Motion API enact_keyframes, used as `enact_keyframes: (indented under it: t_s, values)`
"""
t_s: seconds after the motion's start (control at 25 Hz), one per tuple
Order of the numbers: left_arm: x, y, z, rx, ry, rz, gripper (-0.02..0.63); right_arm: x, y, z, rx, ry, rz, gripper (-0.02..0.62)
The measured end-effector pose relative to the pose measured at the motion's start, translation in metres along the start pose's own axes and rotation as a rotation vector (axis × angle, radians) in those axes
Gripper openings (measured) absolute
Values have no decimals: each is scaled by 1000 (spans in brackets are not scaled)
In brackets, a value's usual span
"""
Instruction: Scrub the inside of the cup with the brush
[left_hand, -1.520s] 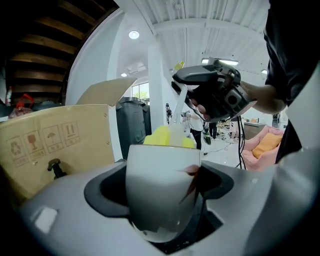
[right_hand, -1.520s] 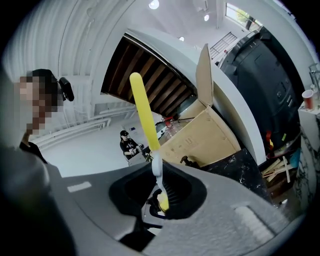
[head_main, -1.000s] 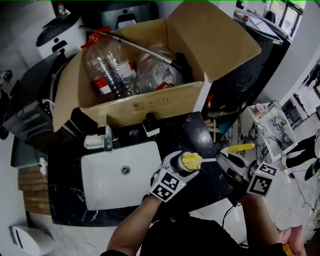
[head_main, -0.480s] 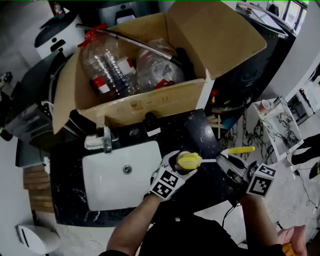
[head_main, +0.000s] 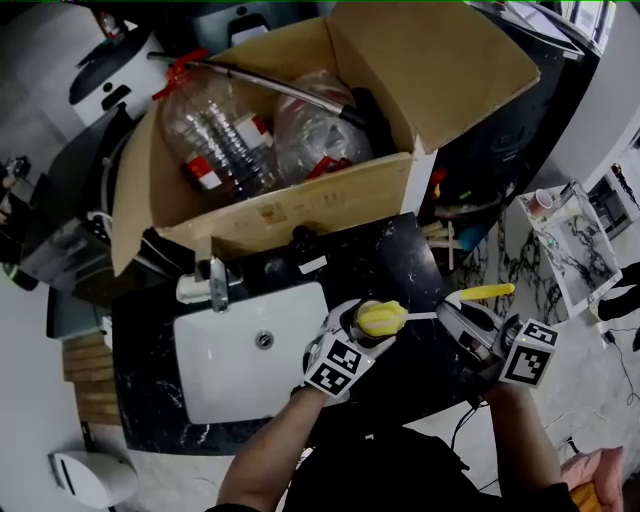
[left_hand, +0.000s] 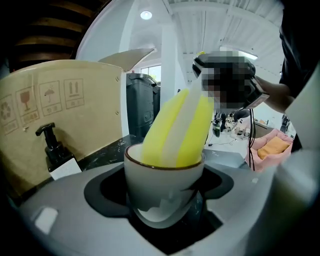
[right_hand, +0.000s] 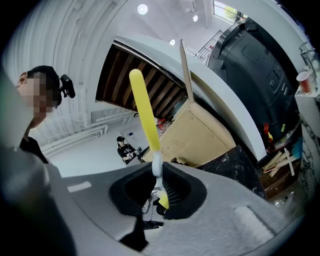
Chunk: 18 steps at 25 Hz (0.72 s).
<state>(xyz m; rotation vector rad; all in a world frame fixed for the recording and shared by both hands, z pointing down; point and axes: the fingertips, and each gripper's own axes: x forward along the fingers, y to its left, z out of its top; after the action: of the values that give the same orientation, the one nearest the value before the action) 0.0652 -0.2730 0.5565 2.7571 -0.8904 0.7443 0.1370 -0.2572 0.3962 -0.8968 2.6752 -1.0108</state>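
A white cup (left_hand: 162, 192) with a dark rim sits upright between the jaws of my left gripper (left_hand: 162, 202), which is shut on it. The brush's yellow sponge head (left_hand: 177, 130) is pushed down into the cup's mouth and fills it. In the head view the cup (head_main: 362, 325) and sponge head (head_main: 381, 318) hang over the black counter just right of the sink. My right gripper (head_main: 470, 325) is shut on the brush's thin white shaft, and the yellow handle (right_hand: 144, 110) sticks out past the jaws. The cup's inside is hidden by the sponge.
A white sink basin (head_main: 215, 385) with a chrome faucet (head_main: 212, 283) lies left of the cup. Behind it stand a black soap pump (head_main: 303, 248) and an open cardboard box (head_main: 300, 215) of plastic bottles (head_main: 215, 130). The black counter (head_main: 400, 260) ends just right of my right gripper.
The head view has drifted slightly. Cup and brush keep nearly the same pose, with the sponge head staying in the cup and both grippers holding on.
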Motion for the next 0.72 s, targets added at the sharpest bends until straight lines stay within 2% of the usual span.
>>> enact_keyframes:
  t_s: [0.12, 0.24, 0.4, 0.72]
  values:
    - [1, 2, -5, -10, 10, 0, 422, -2, -2, 4, 13, -15, 6, 41]
    - [0, 2, -12, -17, 23, -1, 422, -10, -5, 19, 49, -75, 21, 34]
    - [1, 6, -12, -38, 16, 9, 422, -26, -24, 37, 3, -103, -46, 34]
    - [7, 15, -4, -70, -4, 33, 422, -41, -47, 53, -43, -118, -96, 34]
